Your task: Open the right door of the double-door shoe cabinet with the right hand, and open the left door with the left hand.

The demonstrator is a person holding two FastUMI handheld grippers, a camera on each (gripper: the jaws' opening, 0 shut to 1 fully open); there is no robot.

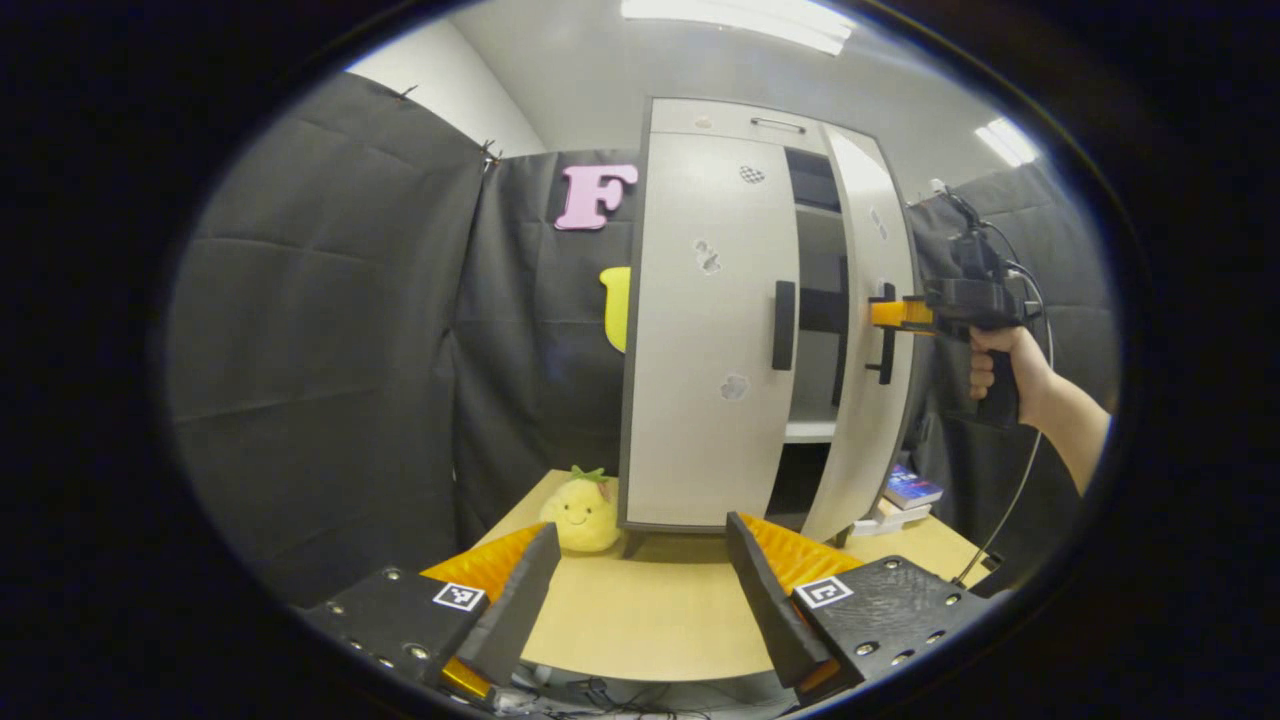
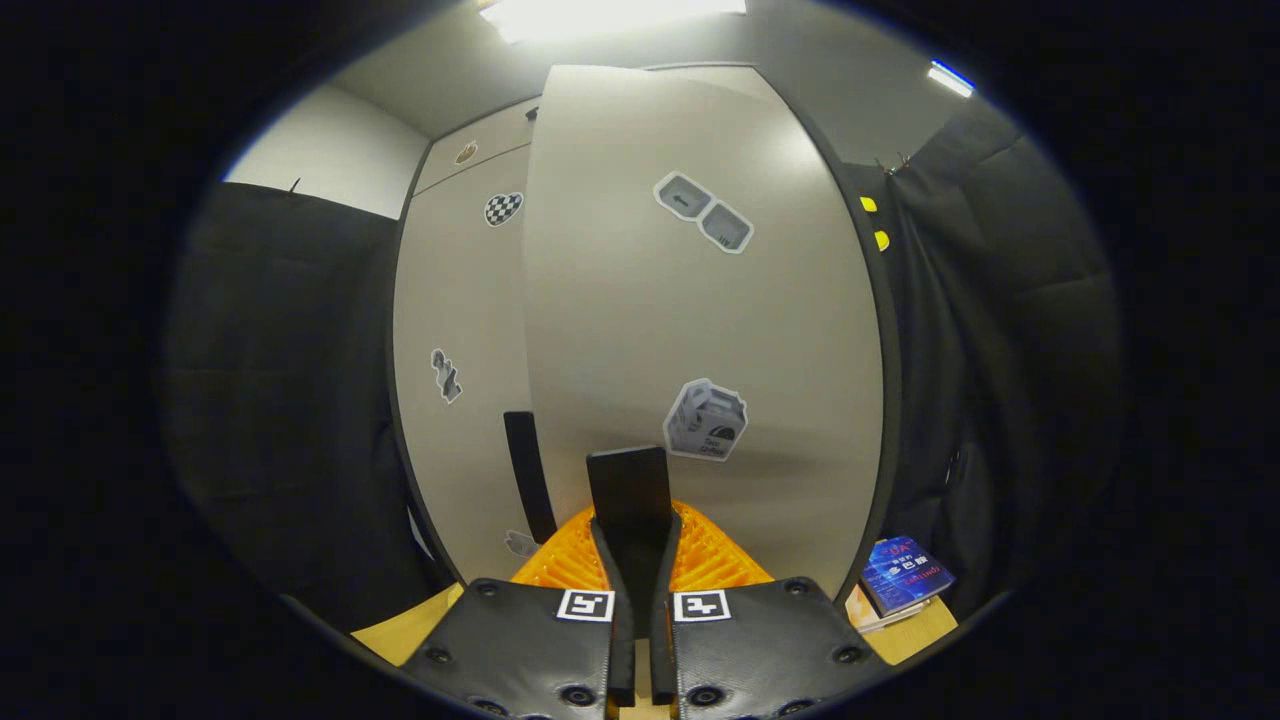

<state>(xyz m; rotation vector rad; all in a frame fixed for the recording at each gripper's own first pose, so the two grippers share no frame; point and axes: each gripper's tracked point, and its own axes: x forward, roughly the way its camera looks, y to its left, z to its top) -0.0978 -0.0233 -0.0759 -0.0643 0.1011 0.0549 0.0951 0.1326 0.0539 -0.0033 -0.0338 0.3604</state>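
Centrally, we see the tall pale-grey double-door shoe cabinet (image 1: 700, 330) on the tan wooden table (image 1: 650, 610). Its right door (image 2: 700, 330) stands ajar; our right gripper (image 2: 632, 540) pinches that door's black bar handle (image 2: 628, 480). Before the cabinet, our left gripper (image 1: 640, 590) hangs spread, near the yellow plush pineapple (image 1: 582, 512).

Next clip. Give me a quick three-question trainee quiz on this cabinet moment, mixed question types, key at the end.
1. True or false: the right gripper has its jaws closed on the black vertical bar handle of the pale grey right door.
2. Which door stands ajar? A) right B) left
3. Fill in: a yellow plush ____ toy sits on the wooden table.

Key: 1 true; 2 A; 3 pineapple.
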